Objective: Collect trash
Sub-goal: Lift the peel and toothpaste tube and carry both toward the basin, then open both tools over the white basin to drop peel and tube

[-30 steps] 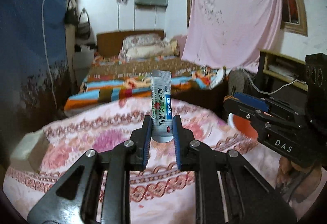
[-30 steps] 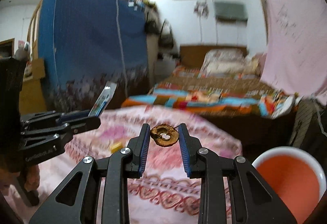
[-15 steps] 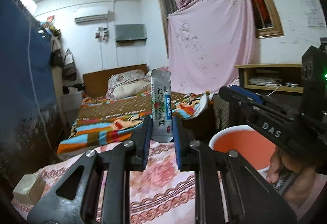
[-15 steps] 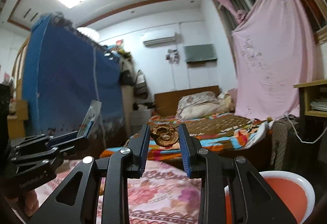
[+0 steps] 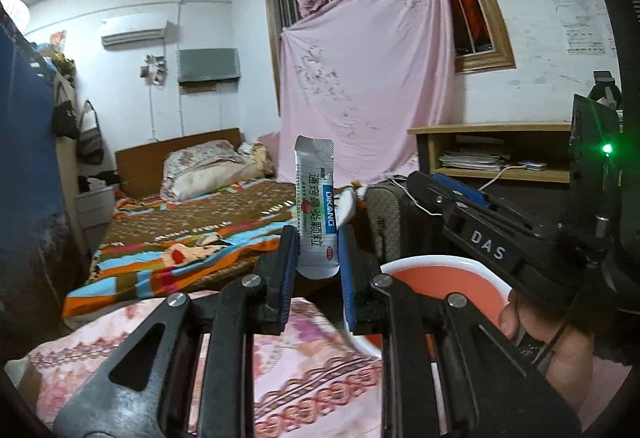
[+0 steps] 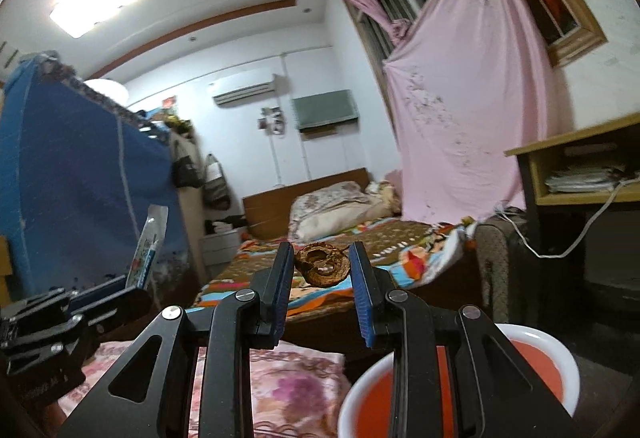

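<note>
Black left gripper (image 5: 317, 258): pointed almost level across the room, its blue-padded fingers (image 5: 287, 270) were pinching the lower part of a white sachet (image 5: 316, 206), which stood upright between them.
Right gripper (image 6: 320, 278): held level too, its two fingers (image 6: 280, 278) were closed on a brown dried ring-shaped scrap (image 6: 322, 269) at the tips.
Person's hand (image 5: 548, 342): it was seen low at the right of the left wrist view, under the body of the right gripper marked DAS.
Sachet from the other side: in the right wrist view it stood tilted at the left, above the left gripper.
Basin (image 6: 532, 342): white rim, orange-red inside, low and just in front of both grippers; in both views the gripper frames covered part of it.
Floral cloth (image 5: 320, 378): pink, it lay under both grippers, next to the basin.
Behind: a bed (image 5: 192, 234) with a colourful striped blanket, a pink sheet (image 5: 360, 78) hung over the window, a wooden desk (image 5: 492, 150) with papers at the right, a blue cover (image 6: 72, 178) at the left.
Hard to make out: the small print on the sachet; what the brown scrap was made of; the bottom of the basin.
</note>
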`<action>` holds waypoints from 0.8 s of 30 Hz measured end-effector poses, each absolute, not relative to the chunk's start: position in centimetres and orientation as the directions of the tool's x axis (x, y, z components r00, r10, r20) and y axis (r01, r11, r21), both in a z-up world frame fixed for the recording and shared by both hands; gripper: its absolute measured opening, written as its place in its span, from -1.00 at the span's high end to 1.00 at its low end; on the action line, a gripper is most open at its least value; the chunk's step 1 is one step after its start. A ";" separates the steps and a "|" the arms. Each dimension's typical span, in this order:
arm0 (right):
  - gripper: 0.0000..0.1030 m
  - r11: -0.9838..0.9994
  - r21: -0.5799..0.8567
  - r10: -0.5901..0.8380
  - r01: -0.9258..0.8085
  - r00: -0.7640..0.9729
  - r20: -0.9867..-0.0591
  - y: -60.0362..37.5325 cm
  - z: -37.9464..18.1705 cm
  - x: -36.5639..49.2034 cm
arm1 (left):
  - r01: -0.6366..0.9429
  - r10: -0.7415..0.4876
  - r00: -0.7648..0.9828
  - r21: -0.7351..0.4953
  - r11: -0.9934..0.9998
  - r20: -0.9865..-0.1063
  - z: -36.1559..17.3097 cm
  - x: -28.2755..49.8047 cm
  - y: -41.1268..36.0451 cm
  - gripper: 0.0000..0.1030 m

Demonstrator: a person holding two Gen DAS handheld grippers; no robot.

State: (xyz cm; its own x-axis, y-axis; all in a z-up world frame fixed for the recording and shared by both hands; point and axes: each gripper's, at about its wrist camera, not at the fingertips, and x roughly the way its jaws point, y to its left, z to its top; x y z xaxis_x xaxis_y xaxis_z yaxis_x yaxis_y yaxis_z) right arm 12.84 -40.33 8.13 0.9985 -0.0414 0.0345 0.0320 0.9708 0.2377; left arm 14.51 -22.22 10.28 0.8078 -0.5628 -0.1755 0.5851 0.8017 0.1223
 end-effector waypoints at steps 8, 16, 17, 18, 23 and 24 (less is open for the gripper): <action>0.49 0.942 0.305 -0.128 0.137 0.991 -0.051 -43.1 7.0 13.4 | 0.662 -0.633 0.728 0.030 0.749 -0.264 9.5 16.5 -25.4 0.90; 0.48 0.915 0.351 -0.173 0.199 0.979 -0.104 -45.0 6.3 13.4 | 0.719 -0.683 0.631 -0.052 0.693 -0.368 8.7 18.3 -28.4 0.89; 0.48 0.913 0.353 -0.175 0.203 0.979 -0.109 -45.1 6.2 13.5 | 0.723 -0.687 0.621 -0.061 0.688 -0.377 8.7 18.6 -28.6 0.89; 0.48 0.911 0.356 -0.177 0.208 0.977 -0.118 -45.3 6.2 13.5 | 0.728 -0.691 0.609 -0.072 0.682 -0.389 8.6 18.8 -28.8 0.88; 0.47 0.899 0.370 -0.188 0.235 0.969 -0.159 -46.1 5.7 13.9 | 0.732 -0.702 0.556 -0.139 0.667 -0.445 7.9 20.3 -29.7 0.88; 0.46 0.896 0.373 -0.190 0.240 0.968 -0.166 -46.2 5.6 14.0 | 0.730 -0.703 0.548 -0.151 0.667 -0.453 7.8 20.5 -29.8 0.87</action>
State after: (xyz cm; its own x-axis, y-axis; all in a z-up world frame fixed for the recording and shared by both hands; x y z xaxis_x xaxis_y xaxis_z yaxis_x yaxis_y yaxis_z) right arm 13.96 -46.17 5.60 0.9677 -0.1903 -0.1656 0.2400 0.8963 0.3730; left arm 20.51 -29.75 7.80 0.5481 -0.7029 -0.4534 0.7299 0.6666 -0.1511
